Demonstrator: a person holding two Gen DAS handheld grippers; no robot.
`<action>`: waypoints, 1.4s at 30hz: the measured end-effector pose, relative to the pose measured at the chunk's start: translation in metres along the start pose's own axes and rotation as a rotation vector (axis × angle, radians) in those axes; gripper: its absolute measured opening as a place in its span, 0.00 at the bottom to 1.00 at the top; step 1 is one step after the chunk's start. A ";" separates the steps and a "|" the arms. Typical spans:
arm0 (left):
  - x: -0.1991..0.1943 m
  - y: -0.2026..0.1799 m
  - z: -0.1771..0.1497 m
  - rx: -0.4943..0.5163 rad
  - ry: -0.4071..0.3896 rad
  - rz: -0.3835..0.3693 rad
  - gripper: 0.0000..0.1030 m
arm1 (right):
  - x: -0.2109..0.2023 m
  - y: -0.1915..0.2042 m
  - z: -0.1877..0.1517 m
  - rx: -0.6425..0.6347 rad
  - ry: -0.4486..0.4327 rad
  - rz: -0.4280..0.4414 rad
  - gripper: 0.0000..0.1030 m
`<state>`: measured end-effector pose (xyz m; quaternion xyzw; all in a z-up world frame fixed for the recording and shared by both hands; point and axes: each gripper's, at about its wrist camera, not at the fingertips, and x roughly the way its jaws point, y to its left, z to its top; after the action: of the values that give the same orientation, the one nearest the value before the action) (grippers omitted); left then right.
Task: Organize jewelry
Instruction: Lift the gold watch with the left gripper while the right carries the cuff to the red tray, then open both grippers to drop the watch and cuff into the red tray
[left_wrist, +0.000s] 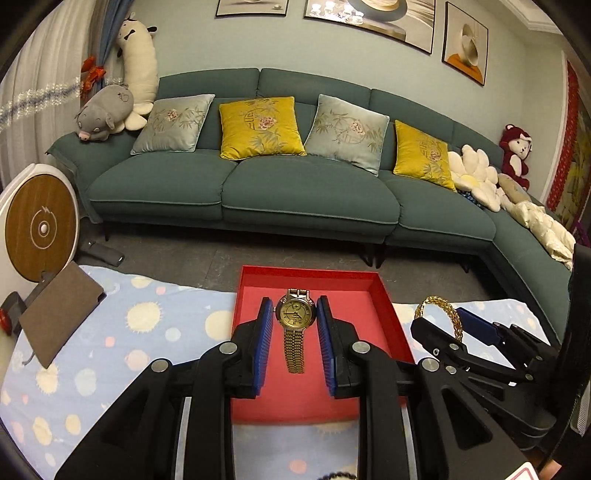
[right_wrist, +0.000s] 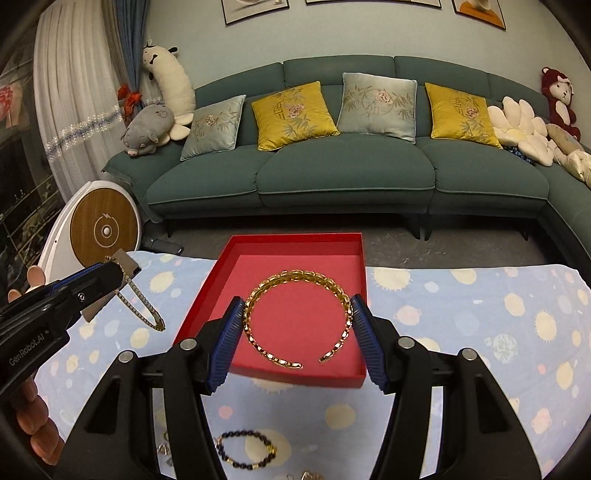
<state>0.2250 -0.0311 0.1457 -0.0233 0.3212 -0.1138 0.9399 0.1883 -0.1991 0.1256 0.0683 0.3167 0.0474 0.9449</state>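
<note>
Nearest to us, on the spotted blue cloth (right_wrist: 461, 314) covering the counter, lay a dark beaded bracelet (right_wrist: 245, 451) with a few gold beads, just below the right claw, with small bits of jewelry beside it too cut off to identify.

Our right claw (right_wrist: 299, 325) was clamped on a gold open bangle (right_wrist: 295, 317): its blue pads (right_wrist: 231, 332) pressed on the two sides of the ring, whose gap faced us. The bangle hung above the near part of the red tray (right_wrist: 295, 243), not resting on it.

Our left claw (left_wrist: 294, 332) was clamped on a gold wristwatch (left_wrist: 294, 314). The pads (left_wrist: 263, 343) gripped the round case on either side, dial up, and the metal band drooped loose between the fingers towards us. In the right wrist view that band (right_wrist: 142, 306) dangled as a loop below the left claw's tip, over the cloth just left of the tray. A hand (right_wrist: 31, 280) showed behind that claw's body.

The tray sat on the cloth near the counter's far edge, its floor bare where we could see it. A brown flat pad (left_wrist: 61, 314) lay at the cloth's left edge.

Beyond stood a green sofa (left_wrist: 295, 192) with yellow and pale cushions and plush toys.
</note>
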 end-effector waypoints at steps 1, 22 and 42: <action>0.013 -0.001 0.004 0.009 0.008 0.018 0.20 | 0.011 0.000 0.005 -0.004 0.001 -0.010 0.55; 0.179 0.021 0.003 -0.063 0.180 0.115 0.23 | 0.185 -0.035 0.025 0.039 0.199 -0.053 0.56; -0.034 0.055 -0.074 -0.013 0.105 0.127 0.58 | -0.031 -0.037 -0.024 -0.030 -0.023 0.004 0.73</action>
<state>0.1650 0.0325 0.1011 -0.0029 0.3715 -0.0528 0.9269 0.1514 -0.2369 0.1193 0.0552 0.3052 0.0534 0.9492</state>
